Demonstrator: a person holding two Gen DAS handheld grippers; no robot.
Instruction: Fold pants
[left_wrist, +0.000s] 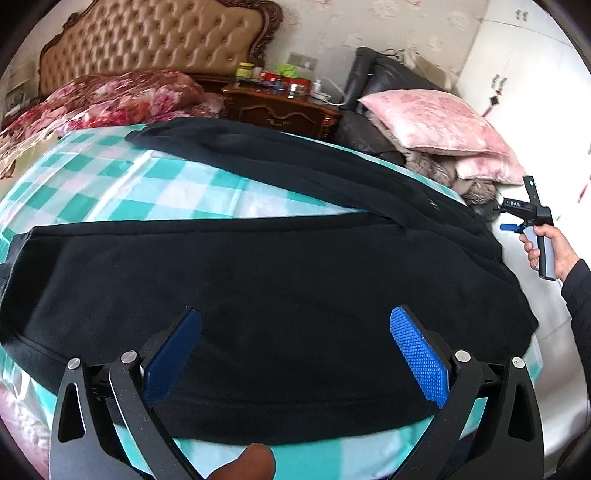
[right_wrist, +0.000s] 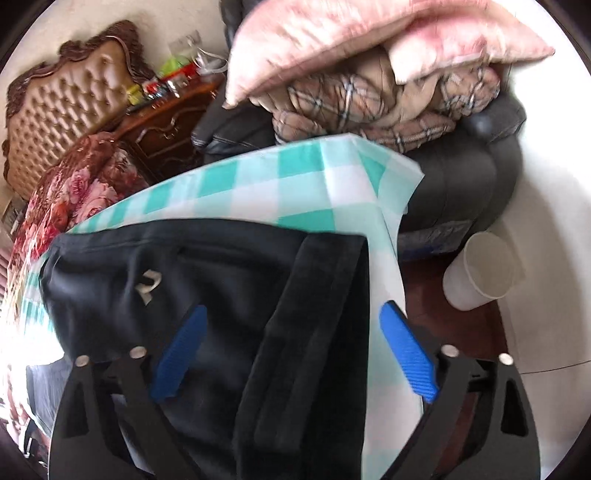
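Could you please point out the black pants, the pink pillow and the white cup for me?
black pants (left_wrist: 280, 280), left wrist view, on the near leg's flat cloth.
pink pillow (left_wrist: 436, 125), left wrist view, on its top face.
white cup (right_wrist: 476, 277), right wrist view, on its side wall.

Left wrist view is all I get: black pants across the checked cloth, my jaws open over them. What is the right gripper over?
Observer: The right gripper hangs open over the pants, straddling a thick folded band near the cloth's edge.
Operator: Any marking on that end?
Observer: Yes, a small pale logo on the smooth panel left of the band.
Operator: Anything beside the table there?
Observer: A white cup, right of the checked cloth.
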